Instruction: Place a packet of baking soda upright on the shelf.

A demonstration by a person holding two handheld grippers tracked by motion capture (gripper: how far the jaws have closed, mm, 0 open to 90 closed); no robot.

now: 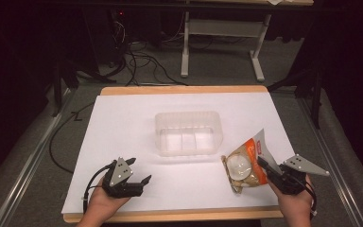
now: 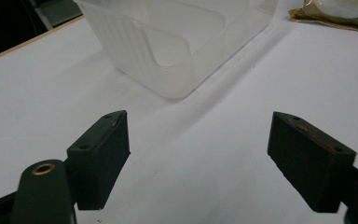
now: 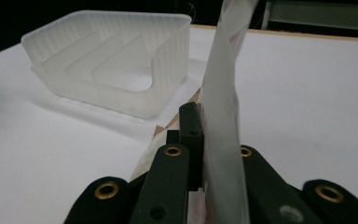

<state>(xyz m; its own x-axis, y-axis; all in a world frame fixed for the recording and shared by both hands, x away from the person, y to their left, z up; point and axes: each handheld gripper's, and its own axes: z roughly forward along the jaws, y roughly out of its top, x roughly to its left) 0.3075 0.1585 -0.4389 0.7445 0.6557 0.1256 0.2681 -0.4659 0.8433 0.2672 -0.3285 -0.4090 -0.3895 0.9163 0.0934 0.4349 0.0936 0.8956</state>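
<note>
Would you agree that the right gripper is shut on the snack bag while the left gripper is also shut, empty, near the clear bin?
Not quite: the left gripper is open, its fingers wide apart in the left gripper view. The rest holds: the right gripper is shut on the snack bag, near the clear bin.

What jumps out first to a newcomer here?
The orange snack bag, pinched at its edge by the right gripper at the white table's near right. Next, the translucent plastic bin standing empty mid-table. The left gripper sits open at near left, holding nothing.
</note>
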